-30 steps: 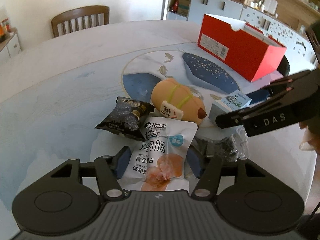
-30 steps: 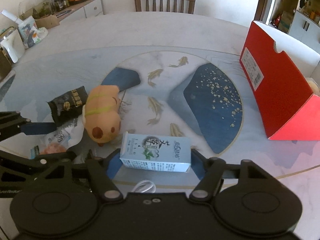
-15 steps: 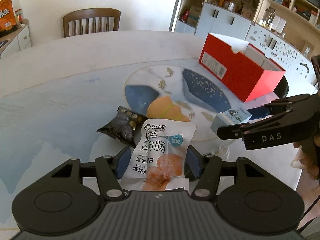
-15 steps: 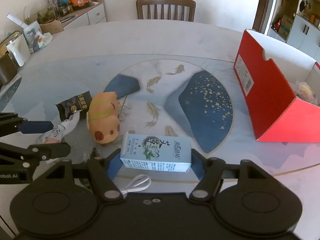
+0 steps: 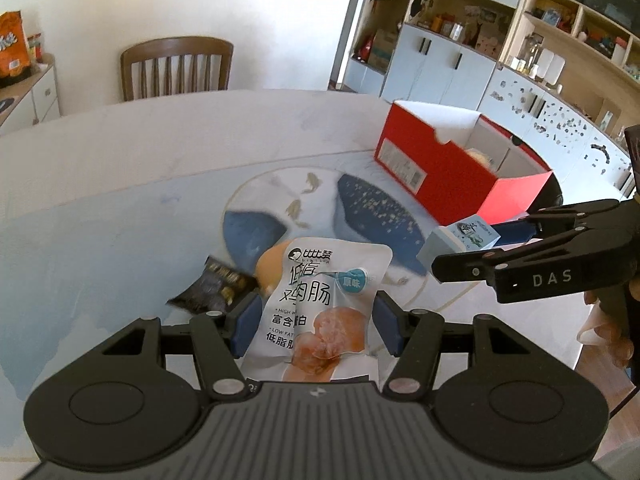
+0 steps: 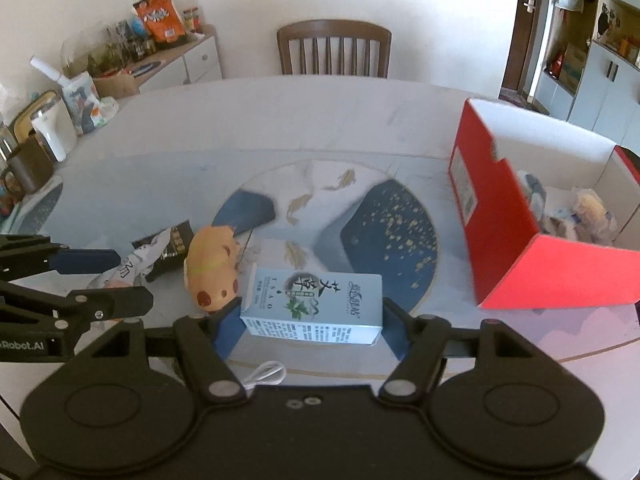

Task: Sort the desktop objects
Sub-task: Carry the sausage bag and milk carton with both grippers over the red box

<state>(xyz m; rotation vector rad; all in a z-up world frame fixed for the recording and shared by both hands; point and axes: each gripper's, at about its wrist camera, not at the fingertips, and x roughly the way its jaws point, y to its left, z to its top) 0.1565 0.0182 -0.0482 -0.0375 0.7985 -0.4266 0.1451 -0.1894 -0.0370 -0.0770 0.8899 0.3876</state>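
Two grips: our left hand-held gripper (image 5: 316,326) clamps the white sausage pouch (image 5: 320,308); our right hand-held gripper (image 6: 312,320) clamps the pale-blue carton (image 6: 314,304) lengthwise, nearer the open red cardboard box (image 6: 500,232) ahead-right.

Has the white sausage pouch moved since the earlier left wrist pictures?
Yes. The white sausage pouch, clamped in the left gripper, has risen off the table, away from the black packet.

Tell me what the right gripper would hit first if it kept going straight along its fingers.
Probably the table top at its dark blue patch. The right gripper, shut on the pale blue carton, points down at it; the red box sits off right.
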